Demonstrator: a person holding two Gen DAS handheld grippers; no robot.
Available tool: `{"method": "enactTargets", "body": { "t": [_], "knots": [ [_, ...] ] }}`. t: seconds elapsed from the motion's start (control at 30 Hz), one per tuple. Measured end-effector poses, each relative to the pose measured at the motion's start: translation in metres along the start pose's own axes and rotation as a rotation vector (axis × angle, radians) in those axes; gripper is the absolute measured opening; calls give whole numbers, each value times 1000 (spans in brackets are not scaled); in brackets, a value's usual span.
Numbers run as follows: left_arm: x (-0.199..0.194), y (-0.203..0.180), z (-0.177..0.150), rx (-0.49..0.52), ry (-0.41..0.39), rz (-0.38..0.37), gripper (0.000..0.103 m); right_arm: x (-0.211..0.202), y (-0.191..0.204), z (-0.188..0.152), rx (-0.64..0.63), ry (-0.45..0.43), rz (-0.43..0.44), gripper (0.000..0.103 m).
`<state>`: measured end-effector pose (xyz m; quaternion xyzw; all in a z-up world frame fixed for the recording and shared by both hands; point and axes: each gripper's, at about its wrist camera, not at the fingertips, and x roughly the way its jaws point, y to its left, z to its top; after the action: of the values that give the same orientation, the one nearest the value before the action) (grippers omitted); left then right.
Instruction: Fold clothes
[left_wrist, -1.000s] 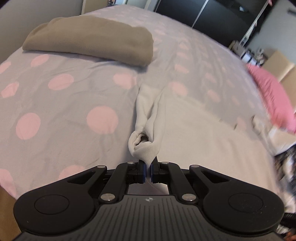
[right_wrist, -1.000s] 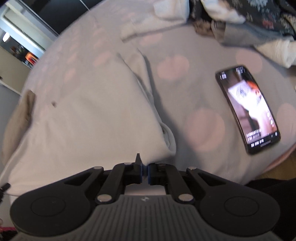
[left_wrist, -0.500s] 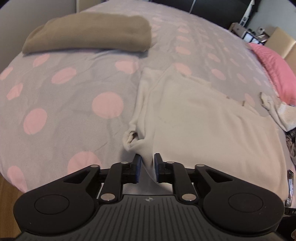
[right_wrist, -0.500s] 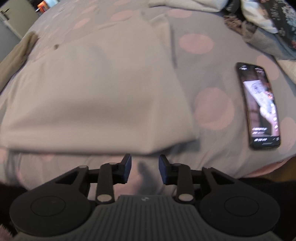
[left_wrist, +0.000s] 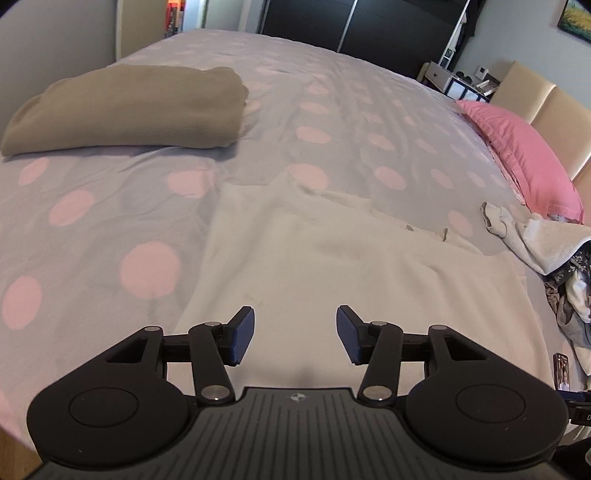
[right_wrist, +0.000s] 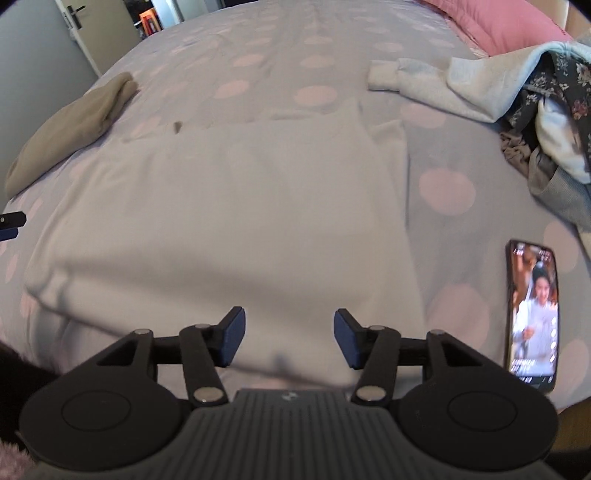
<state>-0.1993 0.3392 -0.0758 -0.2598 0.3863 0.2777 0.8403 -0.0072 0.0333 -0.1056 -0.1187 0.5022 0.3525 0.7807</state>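
Note:
A white garment (left_wrist: 332, 266) lies spread flat on the grey bed cover with pink dots (left_wrist: 110, 229). In the right wrist view the same white garment (right_wrist: 229, 221) fills the middle of the bed. My left gripper (left_wrist: 294, 334) hovers over its near edge, jaws opening, nothing between the pads. My right gripper (right_wrist: 289, 339) hovers over the garment's near edge too, jaws opening and empty. A tip of the left gripper (right_wrist: 11, 223) shows at the left border of the right wrist view.
A folded tan garment (left_wrist: 125, 110) lies at the far left of the bed. A pile of unfolded clothes (right_wrist: 517, 92) sits at the right, beside a pink pillow (left_wrist: 521, 151). A phone (right_wrist: 532, 314) with a lit screen lies right of the white garment.
Both grippers let go of the white garment's edge and opened wide. The bunched cloth that the left one pinched now lies flat. Both hands drew back a little.

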Motion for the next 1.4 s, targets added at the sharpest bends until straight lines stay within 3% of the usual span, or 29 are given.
{"method": "enactTargets", "body": {
  "t": [0.1, 0.4, 0.63, 0.83, 0.93, 1.03, 1.13, 1.17, 1.23, 1.4],
  "knots": [
    [19, -9, 14, 33, 12, 4, 47, 9, -8, 14, 8, 12, -11, 68],
    [70, -27, 32, 118, 57, 7, 47, 36, -28, 42, 45, 11, -63, 68],
    [93, -23, 31, 81, 106, -5, 47, 56, -65, 71, 107, 28, -87, 68],
    [103, -14, 35, 79, 122, 16, 47, 88, -99, 98, 198, 75, 3, 70],
    [107, -9, 35, 94, 138, 85, 47, 105, -110, 103, 218, 103, 26, 69],
    [105, -7, 36, 105, 134, 95, 47, 121, -119, 105, 272, 115, 60, 68],
    [102, -7, 38, 98, 124, 80, 47, 125, -117, 108, 270, 96, 53, 58],
    [102, -8, 39, 101, 120, 77, 47, 125, -115, 109, 268, 90, 53, 39],
    [99, -9, 41, 109, 110, 75, 47, 124, -115, 111, 283, 84, 95, 18],
    [91, -8, 41, 173, 80, 124, 47, 108, -105, 119, 271, 84, 107, 13]
  ]
}}
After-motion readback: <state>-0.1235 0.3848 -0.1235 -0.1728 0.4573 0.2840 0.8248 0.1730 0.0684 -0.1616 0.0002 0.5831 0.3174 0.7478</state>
